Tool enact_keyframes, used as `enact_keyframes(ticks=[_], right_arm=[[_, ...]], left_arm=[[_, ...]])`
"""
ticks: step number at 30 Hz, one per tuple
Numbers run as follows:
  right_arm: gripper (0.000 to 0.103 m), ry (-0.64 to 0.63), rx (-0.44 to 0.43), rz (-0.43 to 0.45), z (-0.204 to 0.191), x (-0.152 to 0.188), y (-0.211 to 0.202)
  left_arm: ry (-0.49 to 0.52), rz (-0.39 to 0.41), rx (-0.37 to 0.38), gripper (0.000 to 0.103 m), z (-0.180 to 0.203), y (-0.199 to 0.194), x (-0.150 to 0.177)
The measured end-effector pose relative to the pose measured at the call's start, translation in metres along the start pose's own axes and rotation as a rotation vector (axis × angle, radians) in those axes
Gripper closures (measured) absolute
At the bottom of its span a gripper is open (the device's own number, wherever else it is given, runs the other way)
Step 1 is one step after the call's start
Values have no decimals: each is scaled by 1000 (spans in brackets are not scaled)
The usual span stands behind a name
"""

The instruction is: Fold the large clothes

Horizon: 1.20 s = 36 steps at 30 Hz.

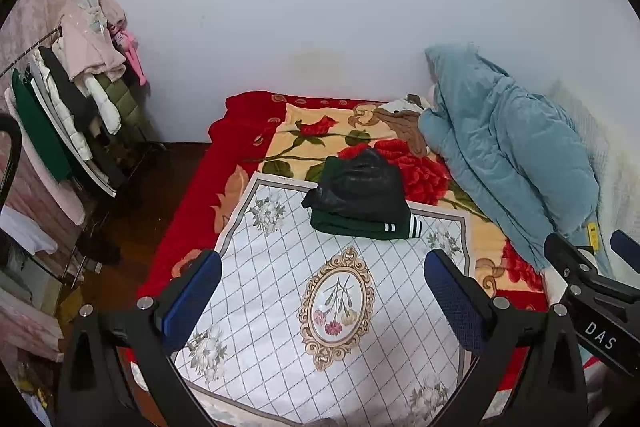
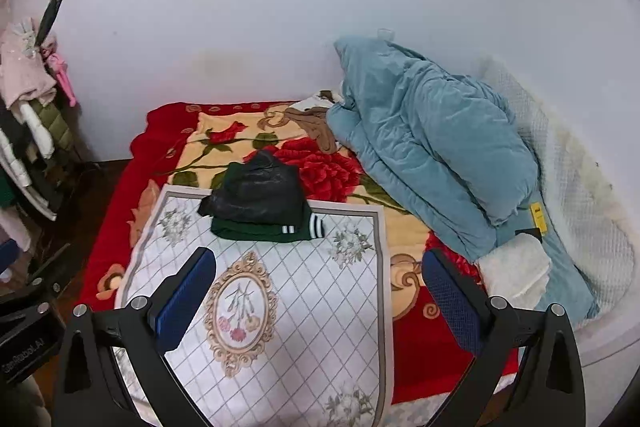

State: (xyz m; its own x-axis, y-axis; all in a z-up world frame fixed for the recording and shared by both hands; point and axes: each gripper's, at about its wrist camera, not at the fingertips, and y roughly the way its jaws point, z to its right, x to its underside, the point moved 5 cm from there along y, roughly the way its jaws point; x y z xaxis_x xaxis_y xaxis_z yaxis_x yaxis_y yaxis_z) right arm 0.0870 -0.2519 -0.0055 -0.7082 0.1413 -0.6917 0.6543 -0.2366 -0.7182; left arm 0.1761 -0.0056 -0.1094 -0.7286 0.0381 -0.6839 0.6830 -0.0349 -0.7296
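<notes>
With both sets of jaws spread and empty, folded pile (image 1: 360, 203) sits at 12 o'clock on mat (image 1: 280, 307); judging next: fetch garment, lay flat.

This is a home bedroom. A bed covered with a plush red blanket printed with roses (image 1: 248, 147) stands against a plain white wall (image 1: 320, 7), with a crumpled light-blue padded quilt (image 2: 432, 147) heaped at its side. A metal rack hung with coats and jackets (image 1: 72, 107) stands on the dark wooden floor (image 1: 152, 195).
</notes>
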Motion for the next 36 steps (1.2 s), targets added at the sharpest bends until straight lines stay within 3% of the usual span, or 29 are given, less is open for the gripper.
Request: enact_keyframes(ticks=[14,36], right_arm=[[0,-30,-8,47,13,-18,-55],[0,-46,-26,50,14,-23,-66]], left_arm=[[-8,62,-2,0,3,-40,-5],[-21,76,-18,0,2,-53,1]])
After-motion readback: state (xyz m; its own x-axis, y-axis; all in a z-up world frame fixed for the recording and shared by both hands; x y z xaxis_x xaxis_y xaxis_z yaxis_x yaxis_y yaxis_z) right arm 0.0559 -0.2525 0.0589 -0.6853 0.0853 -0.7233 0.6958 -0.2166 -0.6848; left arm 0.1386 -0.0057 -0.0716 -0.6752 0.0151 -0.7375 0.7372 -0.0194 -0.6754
